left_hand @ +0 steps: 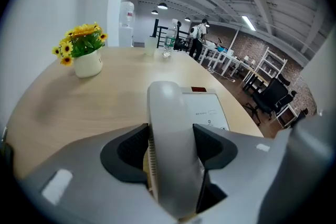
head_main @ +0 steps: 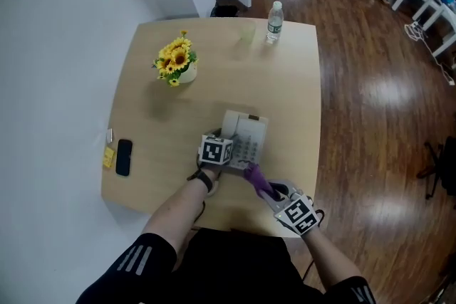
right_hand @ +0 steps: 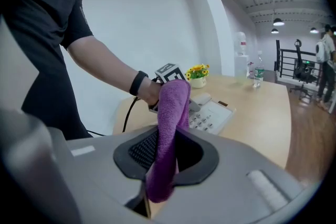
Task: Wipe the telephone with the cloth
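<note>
Head view, entry one: a pale wooden square table (head_main: 214, 75) carries a grey-white plastic desk telephone (head_main: 249, 142) near its front edge. The left claw (head_main: 225, 141) sits at the telephone's left side, its jaws drawn narrow onto the long grey handset (left_hand: 169, 128). Left gripper view: the handset fills the gap, both black ribbed pads (left_hand: 131, 147) touch it, and the keypad body lies just right of and beyond the jaws. The handset appears to rest on its cradle, though the angle does not settle this. The right claw (head_main: 268, 189), just right of the left one, grips a purple terry cloth (right_hand: 170, 123). The cloth rises from between the closed jaws and folds over forward, its free end near the telephone's front right corner. Beyond and left of the left claw stands a white pot of yellow sunflowers (head_main: 177, 62). Far beyond both claws, at the table's far edge, stands a clear plastic water bottle (head_main: 274, 21). Well left of the left claw lies a black smartphone (head_main: 123, 156).
</note>
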A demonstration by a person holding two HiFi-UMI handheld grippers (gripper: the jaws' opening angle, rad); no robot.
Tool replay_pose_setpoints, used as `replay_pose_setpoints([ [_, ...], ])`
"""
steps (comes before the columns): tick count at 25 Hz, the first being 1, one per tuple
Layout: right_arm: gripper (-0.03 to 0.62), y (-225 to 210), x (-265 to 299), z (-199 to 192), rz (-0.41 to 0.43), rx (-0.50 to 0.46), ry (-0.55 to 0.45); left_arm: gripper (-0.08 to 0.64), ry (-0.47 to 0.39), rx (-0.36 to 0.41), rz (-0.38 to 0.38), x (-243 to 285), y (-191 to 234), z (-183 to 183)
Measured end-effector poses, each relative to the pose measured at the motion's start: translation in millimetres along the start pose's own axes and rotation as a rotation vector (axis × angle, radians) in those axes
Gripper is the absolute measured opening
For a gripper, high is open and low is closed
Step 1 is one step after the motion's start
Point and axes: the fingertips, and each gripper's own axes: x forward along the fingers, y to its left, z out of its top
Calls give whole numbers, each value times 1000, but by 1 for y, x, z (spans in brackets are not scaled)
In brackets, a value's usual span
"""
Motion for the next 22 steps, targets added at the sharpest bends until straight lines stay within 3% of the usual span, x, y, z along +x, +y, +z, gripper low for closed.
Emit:
replay_pose_setpoints([
  [5, 66, -10, -2, 12, -16, 23, -25, 213, -38, -94, -98, -14, 0, 3],
  [8, 66, -19, -3, 27, -52, 36, -57, 212, -84, -112, -178, -34, -4, 10],
  [14, 66, -25, -6, 82, -142, 20, -137, 212, -254, -219, -459, -105, -17, 40],
  [18, 66, -10, -7, 137, -207, -95, -173, 212, -337, -194, -591, -169, -26, 51],
  [22, 66, 11, -7, 205, -295, -313, -173, 212, -404, -156, -675, -226, -32, 53],
])
